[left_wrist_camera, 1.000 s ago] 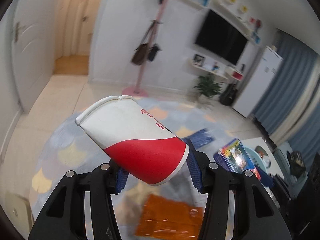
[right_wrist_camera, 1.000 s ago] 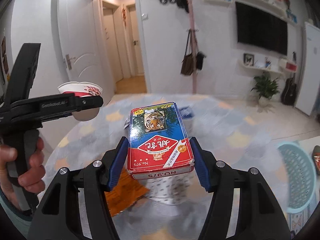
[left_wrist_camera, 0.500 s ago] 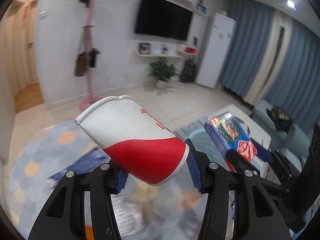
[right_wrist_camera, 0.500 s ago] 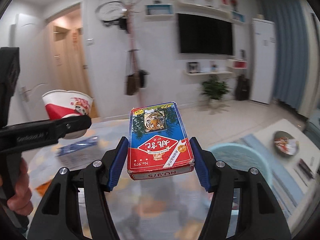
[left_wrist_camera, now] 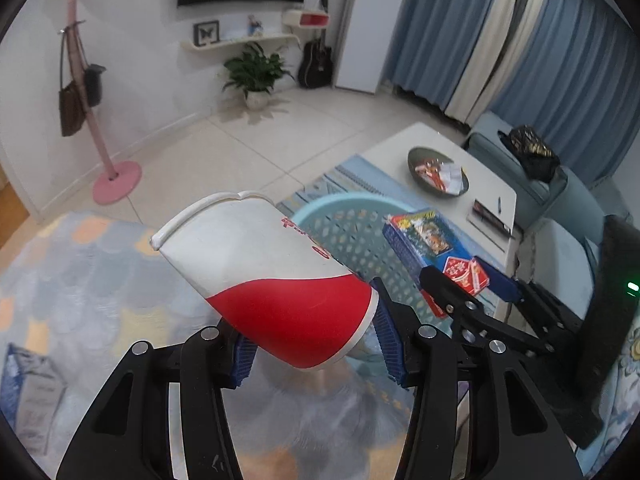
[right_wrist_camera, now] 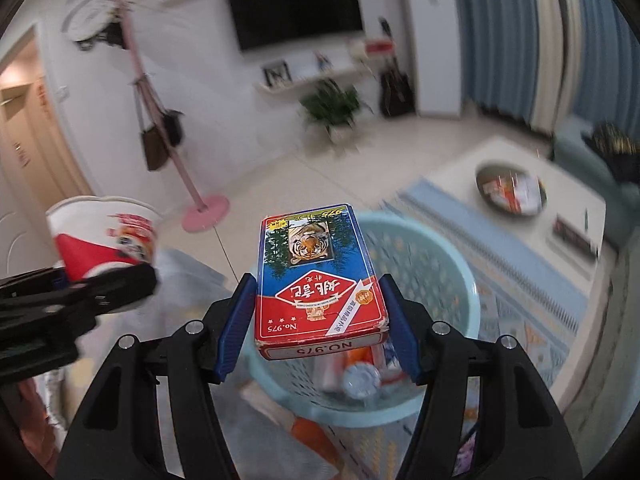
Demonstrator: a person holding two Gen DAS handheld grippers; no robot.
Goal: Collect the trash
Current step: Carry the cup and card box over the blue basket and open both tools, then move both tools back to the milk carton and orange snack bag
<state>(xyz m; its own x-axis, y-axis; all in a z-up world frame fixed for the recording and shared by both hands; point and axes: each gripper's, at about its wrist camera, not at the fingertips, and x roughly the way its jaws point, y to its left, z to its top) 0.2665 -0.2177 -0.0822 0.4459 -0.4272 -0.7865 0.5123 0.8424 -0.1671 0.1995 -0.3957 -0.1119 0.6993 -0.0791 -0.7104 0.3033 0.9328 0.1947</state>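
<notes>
The left tool [left_wrist_camera: 316, 354] clamps one paper cup [left_wrist_camera: 268, 276], a smooth red-and-white cone with a rolled rim, tilted up and to the left. The right tool [right_wrist_camera: 318, 324] clamps one flat rectangular card box [right_wrist_camera: 320, 280], glossy blue and red, between its ribbed blue pads [right_wrist_camera: 236, 320]. One round, pale-blue perforated plastic basket [right_wrist_camera: 452, 280] sits on the floor directly below and ahead of both tools; it contains several blurred items, which cannot be counted. One dish [left_wrist_camera: 436, 170] of wrappers rests on the counter [left_wrist_camera: 488, 200] beyond.
</notes>
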